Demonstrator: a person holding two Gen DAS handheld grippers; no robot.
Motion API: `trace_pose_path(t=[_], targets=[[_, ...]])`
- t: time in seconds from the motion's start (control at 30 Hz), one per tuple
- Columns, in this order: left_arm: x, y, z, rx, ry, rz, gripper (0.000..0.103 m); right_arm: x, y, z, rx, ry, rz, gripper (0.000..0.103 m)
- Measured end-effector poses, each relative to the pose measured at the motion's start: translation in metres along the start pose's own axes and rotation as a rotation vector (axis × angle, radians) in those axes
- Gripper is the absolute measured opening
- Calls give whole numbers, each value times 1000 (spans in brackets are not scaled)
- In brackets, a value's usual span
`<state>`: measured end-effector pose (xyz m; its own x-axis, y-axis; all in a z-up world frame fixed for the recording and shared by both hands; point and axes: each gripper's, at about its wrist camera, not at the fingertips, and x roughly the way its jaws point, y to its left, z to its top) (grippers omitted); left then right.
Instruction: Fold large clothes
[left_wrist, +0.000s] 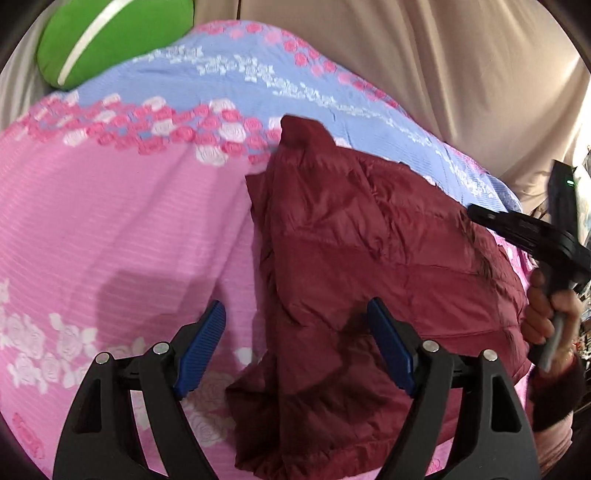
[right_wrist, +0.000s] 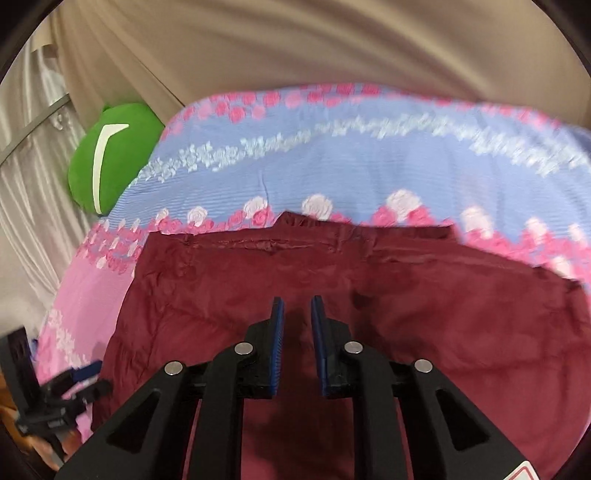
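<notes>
On the pink and blue rose-print bedspread (left_wrist: 122, 229) lies a maroon quilted jacket (left_wrist: 354, 266), filling the lower right of the left wrist view. Its long axis runs from the bottom centre of that frame up to a narrow end pointing toward the upper middle. In the right wrist view it spreads broadly across the lower half. The left gripper (left_wrist: 295, 345) hovers over the jacket's left edge, its blue pads set wide with nothing between them. The right gripper (right_wrist: 297, 345) hangs above the jacket, fingers narrow, a slim gap showing, empty. A green cushion (left_wrist: 110, 40) sits upper left against beige curtains (left_wrist: 461, 74).
</notes>
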<state>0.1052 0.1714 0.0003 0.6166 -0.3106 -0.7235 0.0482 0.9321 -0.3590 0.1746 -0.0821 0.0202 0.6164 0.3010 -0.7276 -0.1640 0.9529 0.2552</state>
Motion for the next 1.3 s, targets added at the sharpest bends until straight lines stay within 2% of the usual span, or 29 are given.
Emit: trace_pose_path(t=[0.1, 0.2, 0.23, 0.27, 0.33, 0.4, 0.5, 0.57, 0.63, 0.67, 0.8, 0.83, 0.93, 1.0, 1.1, 1.23, 1.27, 1.3], targets=[[8, 5, 4, -25, 19, -30, 76, 21, -1, 2, -8, 36, 24, 15], [13, 5, 8, -27, 30, -45, 76, 33, -5, 0, -27, 59, -27, 16], [14, 4, 9, -26, 33, -51, 76, 35, -13, 0, 5, 70, 2, 19], [15, 4, 10, -25, 38, -63, 76, 34, -18, 0, 30, 72, 31, 22], [18, 2, 11, -28, 46, -79, 77, 28, -23, 1, 71, 55, 69, 50], [23, 0, 11, -29, 58, -90, 77, 28, -20, 2, 66, 45, 66, 59], [28, -4, 12, -26, 68, -97, 77, 43, -5, 0, 24, 90, 53, 61], [29, -9, 12, -13, 68, -91, 77, 56, 4, -4, -20, 108, -22, 55], [31, -12, 13, -8, 69, -83, 77, 58, 7, -7, -41, 94, -58, 6], [31, -12, 13, -9, 70, -80, 77, 54, 6, -7, -34, 75, -47, 3], [33, -11, 13, -16, 72, -75, 77, 23, -12, -13, 3, -10, -25, 1], [35, -10, 13, -15, 74, -73, 78, 20, -21, -15, 28, -1, -12, 2], [38, -16, 12, 7, 56, -58, 82, 48, -46, -24, 87, 121, 41, 1], [41, -22, 12, 21, 52, -45, 82, 51, -51, -24, 110, 112, 73, 1], [41, -25, 12, 11, 55, -49, 77, 52, -37, -20, 73, 102, 65, 6], [40, -21, 12, -25, 54, -46, 73, 64, -9, -10, -20, 111, 8, 10], [40, -22, 11, -23, 55, -38, 70, 66, -5, -9, -38, 112, -6, 10], [40, -23, 10, -24, 56, -32, 63, 64, -4, -8, -41, 117, -10, 10]])
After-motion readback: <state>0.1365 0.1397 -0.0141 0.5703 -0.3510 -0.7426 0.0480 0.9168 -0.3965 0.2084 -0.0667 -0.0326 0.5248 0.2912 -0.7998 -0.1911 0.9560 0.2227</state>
